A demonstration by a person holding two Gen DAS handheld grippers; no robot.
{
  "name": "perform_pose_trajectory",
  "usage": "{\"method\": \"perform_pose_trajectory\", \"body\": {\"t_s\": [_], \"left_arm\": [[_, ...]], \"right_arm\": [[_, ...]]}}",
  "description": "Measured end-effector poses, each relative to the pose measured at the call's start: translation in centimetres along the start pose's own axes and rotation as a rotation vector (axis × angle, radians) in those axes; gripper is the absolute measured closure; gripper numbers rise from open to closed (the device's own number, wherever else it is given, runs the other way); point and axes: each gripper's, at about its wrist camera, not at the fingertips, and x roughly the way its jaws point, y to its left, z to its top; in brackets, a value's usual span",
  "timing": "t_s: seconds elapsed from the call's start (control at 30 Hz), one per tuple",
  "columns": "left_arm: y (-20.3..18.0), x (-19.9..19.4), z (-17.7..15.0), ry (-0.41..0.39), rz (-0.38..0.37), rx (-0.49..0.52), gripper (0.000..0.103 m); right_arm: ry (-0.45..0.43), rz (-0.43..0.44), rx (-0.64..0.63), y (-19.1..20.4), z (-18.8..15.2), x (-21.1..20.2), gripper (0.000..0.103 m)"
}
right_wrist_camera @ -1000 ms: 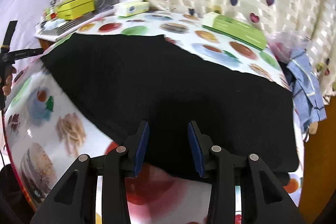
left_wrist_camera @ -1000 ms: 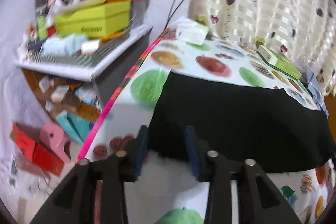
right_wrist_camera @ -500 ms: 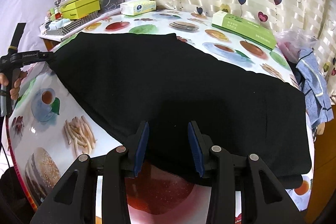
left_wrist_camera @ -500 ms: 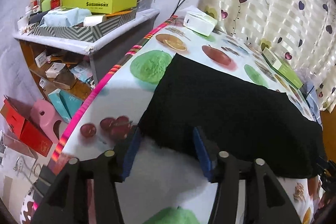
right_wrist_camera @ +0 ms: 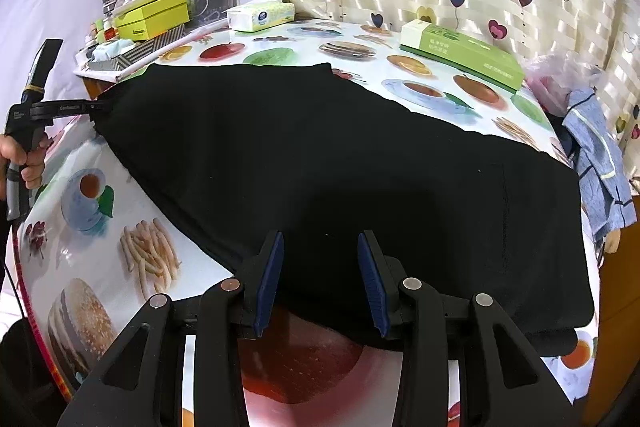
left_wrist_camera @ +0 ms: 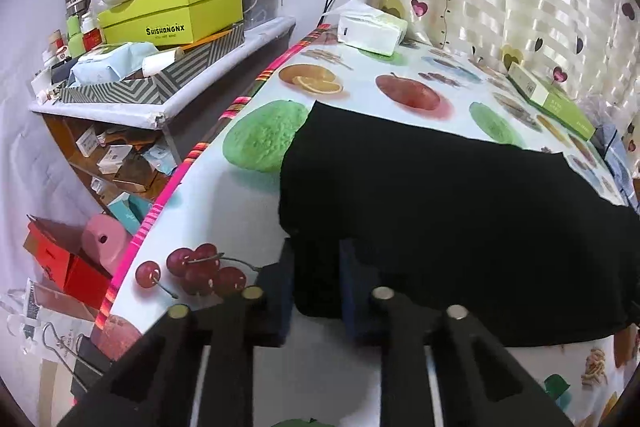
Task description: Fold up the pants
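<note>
Black pants [right_wrist_camera: 340,163] lie spread flat over the fruit-print tablecloth [right_wrist_camera: 132,259], filling the area ahead of both tools. In the left wrist view a near corner of the pants [left_wrist_camera: 316,267] sits between the jaws of the left gripper [left_wrist_camera: 314,283], which are closing around it; the dark cloth hides whether the pads already press on it. The right gripper [right_wrist_camera: 320,271] is parted, its blue pads [right_wrist_camera: 270,279] astride the near hem without pinching it, the fabric lying loose between and beyond them.

Risks, as judged. The left jaws may catch only the top layer, so a lift would peel the layers apart and spoil the fold. They may also nip the tablecloth just beneath, dragging it. A one-sided lift, with the right tool not yet gripping, would skew the pants and crease them diagonally. Beyond the far edge stand a tissue pack [right_wrist_camera: 260,15] and a green box [right_wrist_camera: 460,55]; a wide sweep of cloth could push them.
</note>
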Motion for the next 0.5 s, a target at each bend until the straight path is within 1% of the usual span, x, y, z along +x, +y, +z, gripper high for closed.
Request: {"method": "perform_pose_trajectory", "body": {"t_s": [0.03,0.17,0.33,0.5], "left_arm": [[0.3,-0.1,0.0,-0.005,-0.025,-0.014,0.088],[1.2,-0.4,0.0,-0.023,-0.104,-0.073,0.091],[1.7,-1.0,0.0,-0.050,-0.181,-0.135,0.094],[1.6,-1.7,0.4,-0.075,-0.300,-0.196,0.094]], "right_arm": [[0.002,-0.002,0.001,-0.1,0.0,0.0,0.063],[0.003,-0.003,0.017,-0.4,-0.1,0.0,0.063],[0.009,-0.009,0.041,-0.7,0.1,0.3,0.063],[0.017,-0.012,0.070,-1.2,0.1,0.5,0.063]]}}
